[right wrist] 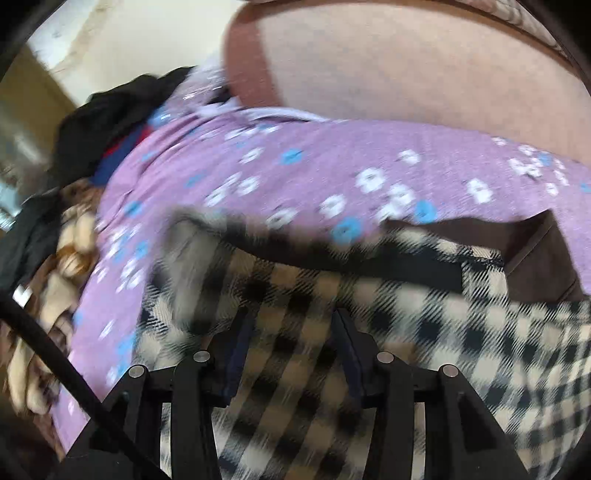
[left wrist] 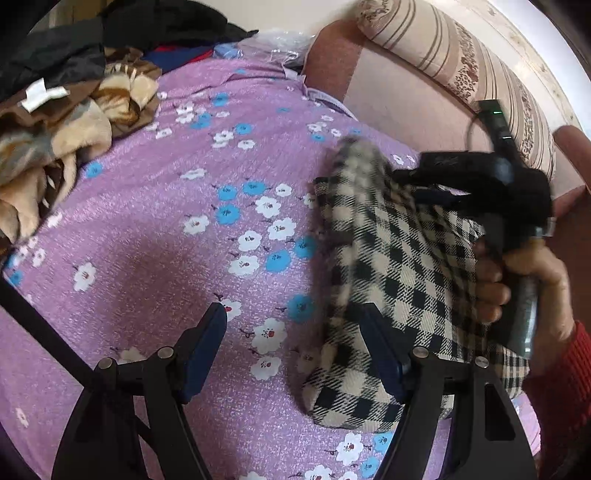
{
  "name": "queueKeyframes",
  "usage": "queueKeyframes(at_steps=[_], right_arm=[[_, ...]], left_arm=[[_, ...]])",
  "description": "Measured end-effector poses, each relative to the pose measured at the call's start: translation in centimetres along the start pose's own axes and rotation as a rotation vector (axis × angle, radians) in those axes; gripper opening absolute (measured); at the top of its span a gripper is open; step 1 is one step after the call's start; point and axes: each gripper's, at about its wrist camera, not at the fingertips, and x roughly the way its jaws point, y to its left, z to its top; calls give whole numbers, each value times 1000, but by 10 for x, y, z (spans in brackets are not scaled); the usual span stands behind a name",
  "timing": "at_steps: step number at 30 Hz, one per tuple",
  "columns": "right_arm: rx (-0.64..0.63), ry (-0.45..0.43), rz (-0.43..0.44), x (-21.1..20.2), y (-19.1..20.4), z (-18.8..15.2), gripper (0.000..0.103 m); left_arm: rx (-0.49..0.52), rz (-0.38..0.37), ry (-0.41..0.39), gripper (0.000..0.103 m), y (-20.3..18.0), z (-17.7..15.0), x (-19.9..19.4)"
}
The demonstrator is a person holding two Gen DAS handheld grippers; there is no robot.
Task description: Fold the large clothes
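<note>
Left gripper [left wrist: 295, 354]: fingers [left wrist: 205, 350] spread wide apart, holding nothing. Its right finger sits against the near edge of the checked garment [left wrist: 388, 280]; its left finger is over the bare bedspread [left wrist: 155, 229].

Right gripper [right wrist: 291, 354]: fingers [right wrist: 347, 354] partly apart with checked garment [right wrist: 295, 369] fabric running between them. Frame is motion-blurred, so cannot tell whether they actually pinch it. In the left wrist view the right gripper [left wrist: 424, 181] sits at the upper part of the garment, held by the person's hand [left wrist: 517, 273], red sleeve [left wrist: 561, 391] at the wrist.

Garment: black-and-cream check, bunched and partly lifted, on the right side of the bed over the purple floral bedspread; its lower end rests on the bed near the left gripper. A dark brown lining [right wrist: 517, 243] shows at its far edge.

Around: tan-brown blanket [left wrist: 62, 147] heaped far left with dark clothes [left wrist: 110, 33] behind it; pink headboard [left wrist: 399, 92] and a striped bolster [left wrist: 461, 62] beyond.
</note>
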Motion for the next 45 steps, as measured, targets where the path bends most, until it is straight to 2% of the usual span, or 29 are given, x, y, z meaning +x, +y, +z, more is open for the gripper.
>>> queueKeyframes(at_steps=[1, 4, 8, 11, 14, 16, 21, 22, 24, 25, 26, 28, 31, 33, 34, 36, 38, 41, 43, 45], right_arm=[[5, -7, 9, -4, -1, 4, 50], [11, -51, 81, -45, -21, -6, 64], [13, -95, 126, -113, -78, -51, 71], [83, -140, 74, -165, -145, -99, 77], [174, -176, -21, -206, -210, -149, 80], [244, -168, -34, -216, -244, -183, 81], [323, -139, 39, -200, -269, -220, 81], [333, -127, 61, -191, -268, -223, 81], [345, -135, 75, -180, -266, -228, 79], [338, -153, 85, -179, -264, -228, 54], [344, -125, 150, -177, -265, -227, 29], [398, -107, 249, -177, -271, -230, 26], [412, -125, 284, -191, -281, -241, 23], [430, -128, 274, -195, -289, -250, 23], [432, -129, 249, -197, -293, -254, 24], [436, -132, 219, -200, -299, -263, 32], [450, -145, 209, -207, -300, -270, 37], [434, -177, 178, -226, -298, -283, 38], [400, -195, 129, -239, -289, -290, 40], [368, -219, 86, -252, -278, -296, 44]], left_arm=[[-2, -7, 3, 73, 0, -1, 2], [2, -27, 28, 73, -2, -5, 11], [14, -59, 62, 73, -8, -11, 21], [35, -54, 66, 74, -15, -14, 25], [52, -36, 71, 76, -24, -16, 28], [65, -27, 73, 77, -30, -19, 28], [96, 10, 73, 79, -44, -26, 32], [115, 17, 80, 59, -48, -27, 33], [161, -9, 133, 9, -57, -28, 33], [159, -6, 140, 9, -59, -27, 29], [170, -1, 133, 8, -61, -26, 22], [184, -30, 123, 8, -61, -24, 5], [154, -58, 139, 7, -49, -25, -10], [136, -39, 152, 8, -41, -26, -8], [137, 2, 152, 9, -38, -29, -6], [135, 52, 141, 9, -35, -32, -5], [130, 80, 110, 14, -33, -39, -15], [159, 116, 31, 28, -38, -51, -42], [183, 151, -41, 47, -45, -60, -64], [199, 179, -129, 58, -52, -70, -90]])
